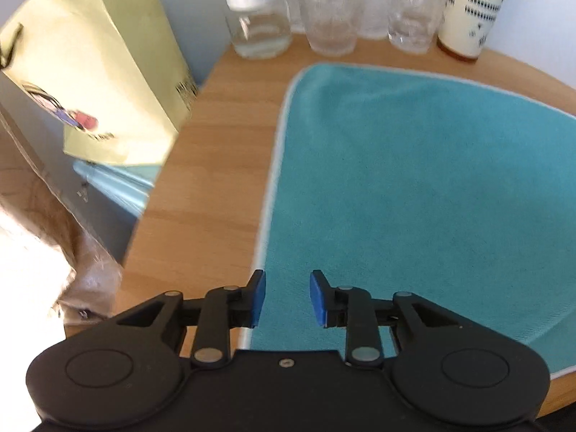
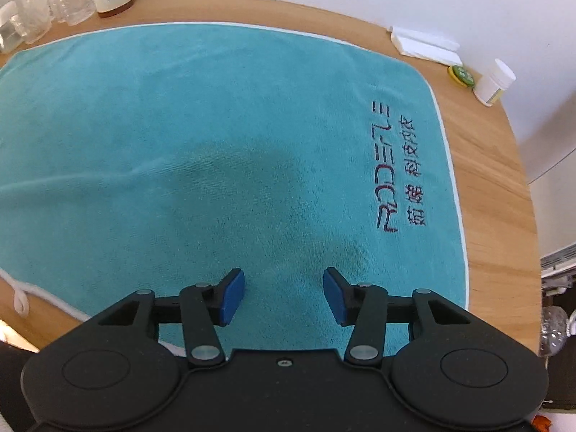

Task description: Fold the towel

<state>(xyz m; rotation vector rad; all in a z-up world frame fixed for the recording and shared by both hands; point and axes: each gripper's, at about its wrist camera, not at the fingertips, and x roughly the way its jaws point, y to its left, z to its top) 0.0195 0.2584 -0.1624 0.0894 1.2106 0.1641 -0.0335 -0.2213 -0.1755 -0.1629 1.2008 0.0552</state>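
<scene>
The table carries a teal towel spread flat, its embroidered lettering toward 3 o'clock in the right view. Glasses stand at 12 o'clock in the left view. Left tongs gape empty over the towel's left edge; right tongs gape wider, empty, above the cloth.

The teal towel lies spread flat and unfolded on the tabletop, white-edged, with dark embroidered lettering ahead and right of the right fingers; its left edge runs just beside the left fingers.
</scene>
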